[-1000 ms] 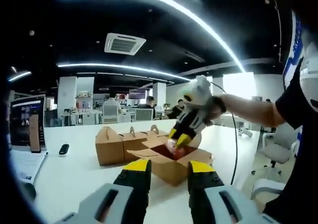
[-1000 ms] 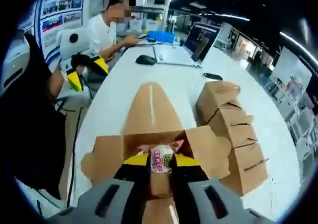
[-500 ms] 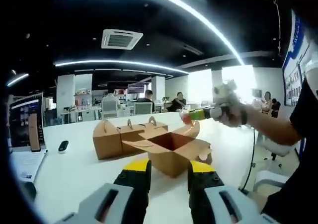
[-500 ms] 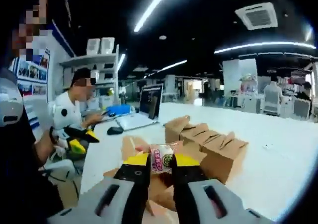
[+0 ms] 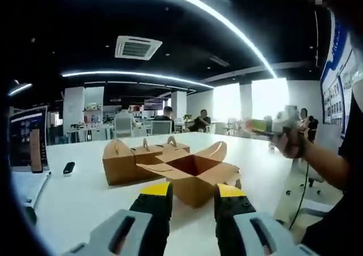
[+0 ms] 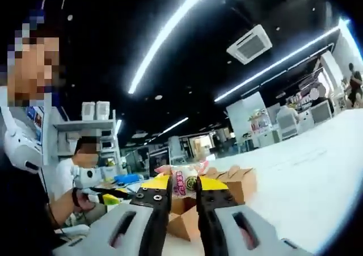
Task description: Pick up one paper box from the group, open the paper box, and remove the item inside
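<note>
Since half a second earlier the right claw (image 6: 182, 183) had swung further out from the open box (image 5: 195, 179), carrying the packet (image 6: 184, 180) off to the side. On the white bench (image 5: 85, 193) closed boxes (image 5: 127, 160) sat touching the open one, flaps spread. The left claw (image 5: 193, 194) hung apart, holding nothing. The right claw stayed clamped on the packet; its print was too blurred to read.

Left gripper view: opened paper box (image 5: 195, 178) sits on the desk (image 5: 85, 193), just ahead of the left gripper (image 5: 193, 194). Closed boxes (image 5: 127, 159) touch it at left rear. Right gripper (image 6: 182, 188) holds the packet (image 6: 182, 181) above the boxes.
</note>
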{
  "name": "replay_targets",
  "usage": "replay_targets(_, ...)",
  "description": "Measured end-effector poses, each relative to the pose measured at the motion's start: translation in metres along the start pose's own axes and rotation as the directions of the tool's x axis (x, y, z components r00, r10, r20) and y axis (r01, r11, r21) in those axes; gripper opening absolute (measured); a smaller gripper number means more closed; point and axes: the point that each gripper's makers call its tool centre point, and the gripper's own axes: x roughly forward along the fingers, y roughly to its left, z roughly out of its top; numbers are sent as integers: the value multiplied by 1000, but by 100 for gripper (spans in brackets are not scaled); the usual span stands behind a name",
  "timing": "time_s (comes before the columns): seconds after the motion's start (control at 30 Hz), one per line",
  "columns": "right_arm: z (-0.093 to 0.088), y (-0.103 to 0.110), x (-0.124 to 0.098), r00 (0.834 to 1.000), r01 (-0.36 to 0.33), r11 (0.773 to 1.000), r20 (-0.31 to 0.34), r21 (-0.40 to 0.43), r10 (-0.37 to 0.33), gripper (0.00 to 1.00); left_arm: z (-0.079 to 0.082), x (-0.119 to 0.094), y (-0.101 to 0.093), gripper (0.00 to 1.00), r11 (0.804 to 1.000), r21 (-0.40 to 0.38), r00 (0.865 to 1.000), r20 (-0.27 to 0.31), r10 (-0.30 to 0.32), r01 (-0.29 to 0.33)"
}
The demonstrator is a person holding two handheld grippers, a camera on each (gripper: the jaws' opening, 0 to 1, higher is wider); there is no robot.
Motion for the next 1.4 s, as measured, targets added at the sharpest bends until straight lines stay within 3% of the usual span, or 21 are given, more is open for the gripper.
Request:
replay_targets(0.13, 2, -6, -21, 1000, 11, 999, 16, 38, -12, 18, -2, -3, 0, 31, 1000, -17, 1000, 4, 5, -5)
replay_targets(0.4, 2, 19, -6, 995, -90, 996, -32, -14, 90, 18, -3, 0, 1, 31, 999, -34, 1000, 9, 11, -10)
replay_targets(0.47, -5, 26, 0, 991, -121, 993, -61, -14, 120, 18, -4, 0, 1, 31, 999, -38, 1000, 9, 10, -10)
replay_targets(0.53, -18, 30, 4, 982, -145, 988, -130, -48, 138, 18, -6, 0, -2, 31, 999, -40, 1000, 2, 8, -8)
replay_targets(0.67, -29, 43, 6, 966, -201, 979, -172, -40, 191, 18, -8, -3, -3, 31, 999, -37, 1000, -2, 5, -5)
replay_targets(0.77, -49, 66, 8, 933, -281, 959, -246, -40, 263, 18, -13, -4, 0, 31, 999, -46, 1000, -8, 11, -11)
replay_targets(0.83, -68, 80, 10, 898, -335, 941, -319, -47, 304, 18, -15, -4, 3, 31, 998, -57, 1000, -11, 19, -19)
replay_targets(0.97, -116, 97, 7, 788, -413, 908, -527, -70, 318, 18, -16, -4, 3, 31, 997, -68, 1000, -7, 19, -19)
replay_targets(1.03, -130, 106, 5, 748, -443, 896, -567, -37, 346, 18, -16, -5, 2, 31, 997, -73, 1000, -3, 12, -12)
replay_targets(1.07, -133, 108, 6, 738, -451, 892, -576, -34, 351, 18, -17, -5, 2, 31, 997, -75, 1000, -3, 10, -10)
replay_targets(1.13, -146, 116, 6, 696, -479, 878, -618, -20, 366, 18, -20, -5, 3, 31, 997, -78, 1000, -8, 12, -13)
replay_targets(1.23, -159, 117, 9, 659, -483, 875, -665, -16, 352, 18, -24, -6, 3, 31, 996, -93, 1000, -17, 11, -13)
replay_targets(1.33, -169, 116, 15, 643, -479, 878, -684, -8, 345, 18, -23, -7, 3, 31, 995, -96, 1000, -16, 9, -10)
replay_targets(1.4, -177, 116, 16, 618, -494, 869, -714, -27, 329, 18, -24, -8, 4, 31, 996, -93, 1000, -14, 9, -10)
